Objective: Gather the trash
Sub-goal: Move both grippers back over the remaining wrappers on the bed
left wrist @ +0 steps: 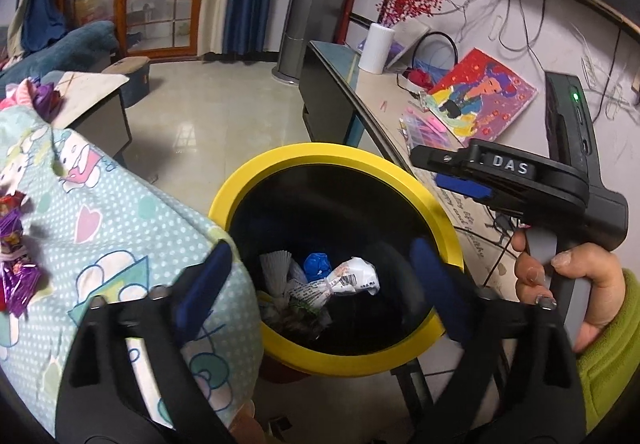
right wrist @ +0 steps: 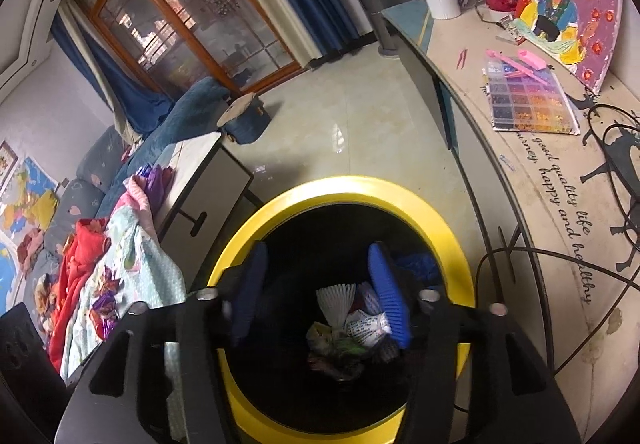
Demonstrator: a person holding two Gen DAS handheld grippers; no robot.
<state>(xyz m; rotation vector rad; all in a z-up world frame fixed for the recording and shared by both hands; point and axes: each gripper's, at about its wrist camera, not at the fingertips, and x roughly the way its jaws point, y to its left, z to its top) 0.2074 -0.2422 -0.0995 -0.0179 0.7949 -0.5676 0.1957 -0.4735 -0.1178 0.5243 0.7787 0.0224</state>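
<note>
here, both grippers sit over the round black trash bin with a yellow plastic rim (left wrist: 256, 180), which stands on the tiled floor just beside the long pale cabinet top (right wrist: 532, 204). left gripper (left wrist: 320, 284): blue-padded jaws spread wide, nothing between them, one pad over the bin's left rim, the other over its right rim. right gripper (right wrist: 320, 296): jaws parted about halfway, nothing gripped, both pads over the bin mouth. in the left wrist view the right gripper shows from the side, above the bin's right rim, held by a hand (left wrist: 568, 292) in a green fleece sleeve (left wrist: 612, 356). trash lies at the bin bottom: a white pleated paper cup liner (right wrist: 336, 302), a crumpled white printed wrapper (left wrist: 356, 276), a crumpled blue wrapper (left wrist: 318, 264) and dark scraps. a dotted pale-green cartoon blanket (left wrist: 120, 244) touches the bin's left rim; purple foil wrappers (left wrist: 16, 276) lie on its far left edge. a compartmented bead box (right wrist: 528, 100) rests near the cabinet's back edge.
</note>
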